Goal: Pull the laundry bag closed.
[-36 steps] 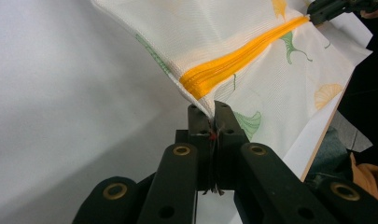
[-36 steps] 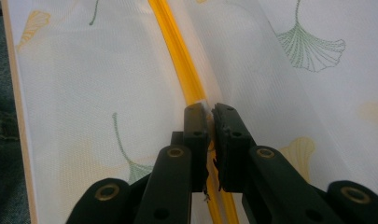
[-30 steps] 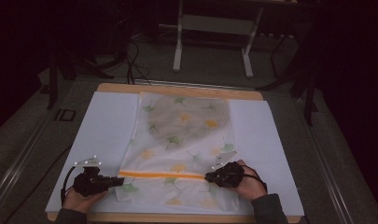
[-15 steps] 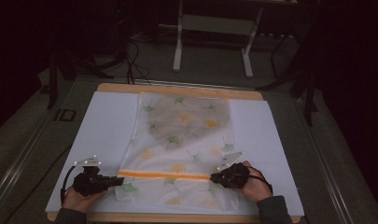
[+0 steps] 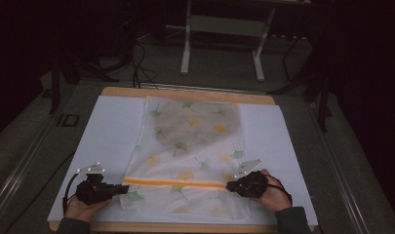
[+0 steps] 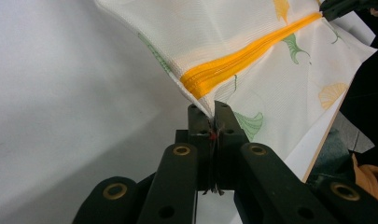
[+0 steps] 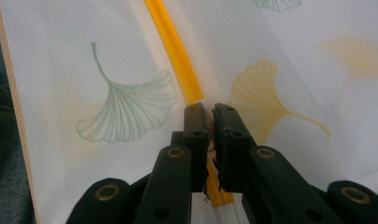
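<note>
A white mesh bag (image 5: 192,146) printed with green and yellow ginkgo leaves lies flat on the white table cover (image 5: 107,136). An orange zipper (image 5: 175,184) runs across its near part. My left gripper (image 5: 124,187) is shut on the bag's left edge at the zipper's end, lifting the mesh (image 6: 214,28) a little; its jaws (image 6: 211,112) pinch the fabric just below the zipper (image 6: 242,65). My right gripper (image 5: 229,185) is shut on the zipper at its right end, where the jaws (image 7: 207,112) close over the orange band (image 7: 175,51).
The table's wooden edge (image 5: 185,92) shows at the far side and along the front. Behind the table stand a metal frame's legs (image 5: 187,44), with cables (image 5: 136,58) on the dark floor. White cover lies bare on both sides of the bag.
My right gripper has slid a little to the right along the zipper line. The left gripper has stayed where it was, still pinching the bag's edge.
</note>
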